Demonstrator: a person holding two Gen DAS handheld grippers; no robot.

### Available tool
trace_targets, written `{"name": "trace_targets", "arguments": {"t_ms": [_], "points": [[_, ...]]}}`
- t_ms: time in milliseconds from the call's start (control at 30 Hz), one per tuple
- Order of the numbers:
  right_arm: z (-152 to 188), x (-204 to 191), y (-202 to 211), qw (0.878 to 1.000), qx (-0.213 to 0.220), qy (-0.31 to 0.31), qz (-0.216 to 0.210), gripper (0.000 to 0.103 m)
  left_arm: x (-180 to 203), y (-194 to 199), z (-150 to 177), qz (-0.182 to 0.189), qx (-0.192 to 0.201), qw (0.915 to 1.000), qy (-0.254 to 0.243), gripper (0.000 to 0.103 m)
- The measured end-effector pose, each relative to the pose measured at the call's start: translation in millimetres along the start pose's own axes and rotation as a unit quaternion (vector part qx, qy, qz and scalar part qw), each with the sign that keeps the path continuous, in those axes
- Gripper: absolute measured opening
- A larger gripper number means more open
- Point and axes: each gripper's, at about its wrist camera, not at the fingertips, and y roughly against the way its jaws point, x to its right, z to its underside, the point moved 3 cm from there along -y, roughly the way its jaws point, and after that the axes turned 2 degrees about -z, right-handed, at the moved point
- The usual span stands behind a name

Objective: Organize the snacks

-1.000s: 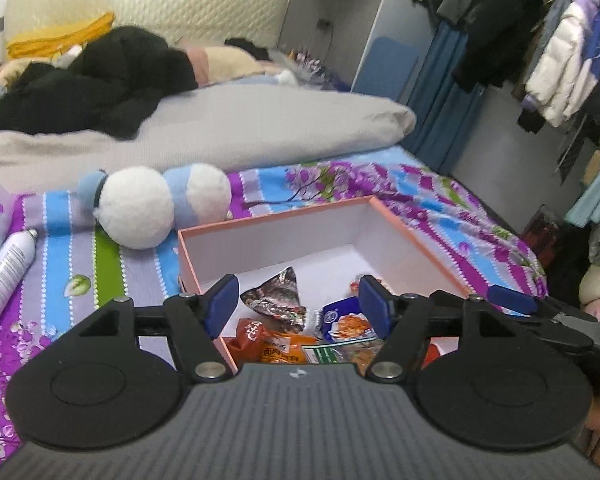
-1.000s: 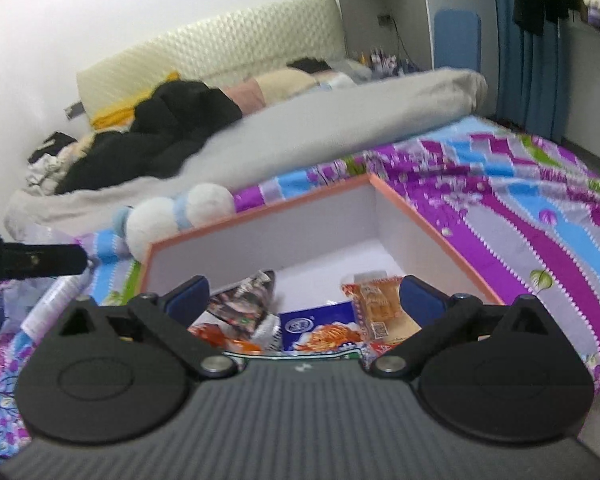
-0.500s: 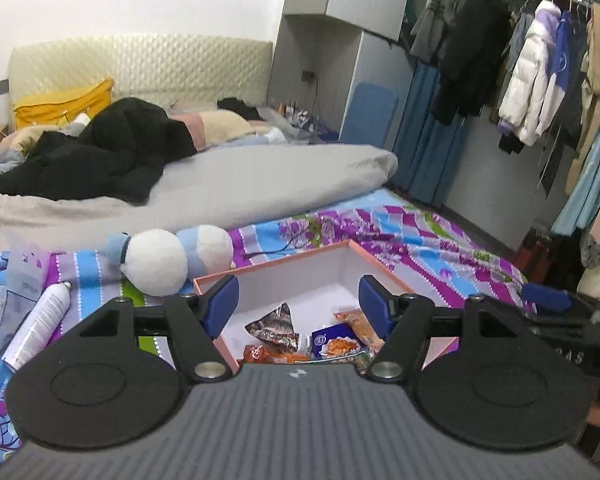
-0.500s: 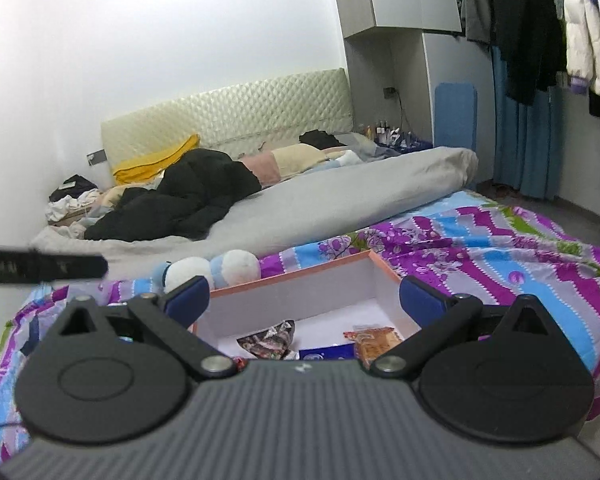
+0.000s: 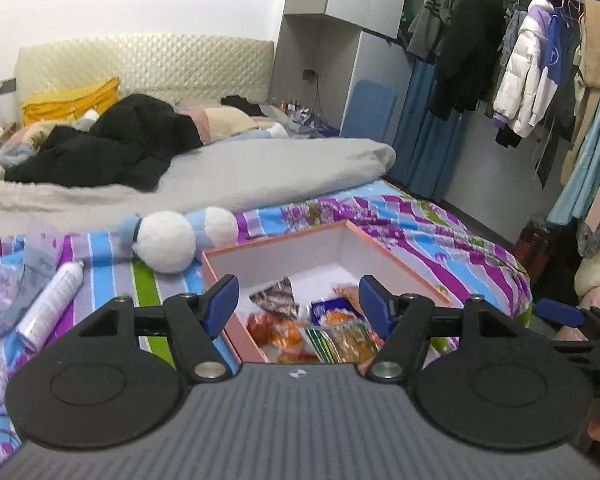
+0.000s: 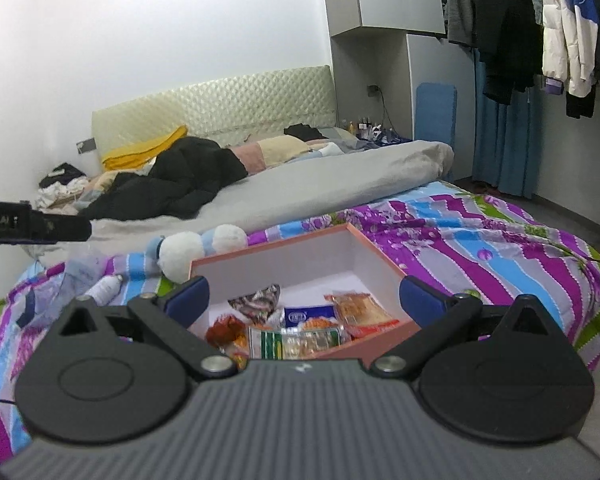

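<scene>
Bed w/ striped sheet (image 5: 440, 232); snacks (image 6: 300, 328) sit in pink box (image 6: 380, 252). Both my claws, left (image 5: 296, 304) & right (image 6: 304, 300), gape empty: I'd drop squarely over one packet before closing.

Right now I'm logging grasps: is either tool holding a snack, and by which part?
Nothing is held. The left tool and right tool both stand open and empty; the snack packets lie in the pink box.

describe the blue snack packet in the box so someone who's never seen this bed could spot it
On the striped purple and blue bedspread sits an open pink-rimmed box with a white inside. Snacks cluster at its near end; the blue snack packet lies flat in the middle, between a silvery patterned wrapper and an orange pack, the only blue one.
</scene>
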Motion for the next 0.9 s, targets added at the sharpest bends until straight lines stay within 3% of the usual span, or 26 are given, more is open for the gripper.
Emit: {"name": "trace_targets", "arguments": {"t_ms": [33, 100, 300, 900], "points": [[3.3, -0.5, 2.5, 1.0, -0.003, -0.001, 0.0, 0.103, -0.4, 1.4, 5.1, 0.001, -0.005, 1.0, 0.003, 0.074], [9.3, -2.7, 7.3, 1.0, -0.007, -0.008, -0.002, 0.103, -1.2, 3.1, 15.3, 0.004, -0.011, 0.9999, 0.007, 0.088], [29.3, -8.9, 16.8, 1.0, -0.014, -0.009, -0.005, 0.103, -4.6, 1.6, 44.9, 0.01, -0.035, 0.9993, 0.005, 0.098], [56.5, -12.4, 26.6, 0.999, -0.035, -0.018, 0.005, 0.103, -5.0, 11.6, 83.9, 0.015, -0.056, 0.9982, 0.014, 0.103]]}}
